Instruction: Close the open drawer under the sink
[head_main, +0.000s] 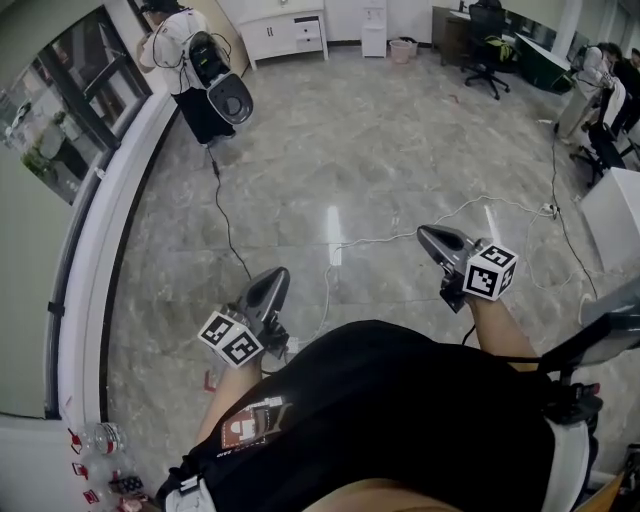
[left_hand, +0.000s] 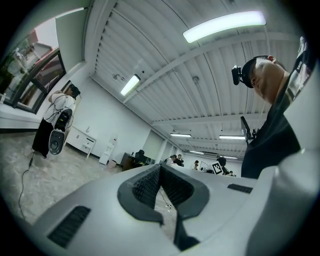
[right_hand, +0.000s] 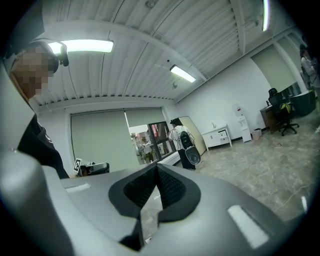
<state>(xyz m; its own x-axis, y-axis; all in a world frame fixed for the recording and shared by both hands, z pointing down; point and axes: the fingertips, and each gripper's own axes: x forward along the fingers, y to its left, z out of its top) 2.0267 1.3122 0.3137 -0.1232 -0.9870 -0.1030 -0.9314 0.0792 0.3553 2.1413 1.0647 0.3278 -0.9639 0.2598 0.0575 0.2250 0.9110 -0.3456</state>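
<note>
No sink or drawer shows in any view. In the head view I look down at a marble floor (head_main: 380, 150) past the black shirt of the person holding the grippers. My left gripper (head_main: 272, 275) is held level over the floor, pointing away, with its jaws together and nothing in them. My right gripper (head_main: 425, 232) is held the same way at the right, shut and empty. In the left gripper view the left gripper (left_hand: 160, 167) has its dark pads meeting at the tip. The right gripper view shows the right gripper (right_hand: 156, 166) with its pads meeting too.
Another person with a backpack (head_main: 195, 65) stands at the far left by a white window ledge (head_main: 110, 230). At the far wall are a white cabinet (head_main: 285, 30) and a water dispenser (head_main: 374, 28), with an office chair (head_main: 487, 50) and desks at the far right. Cables (head_main: 228, 235) trail over the floor.
</note>
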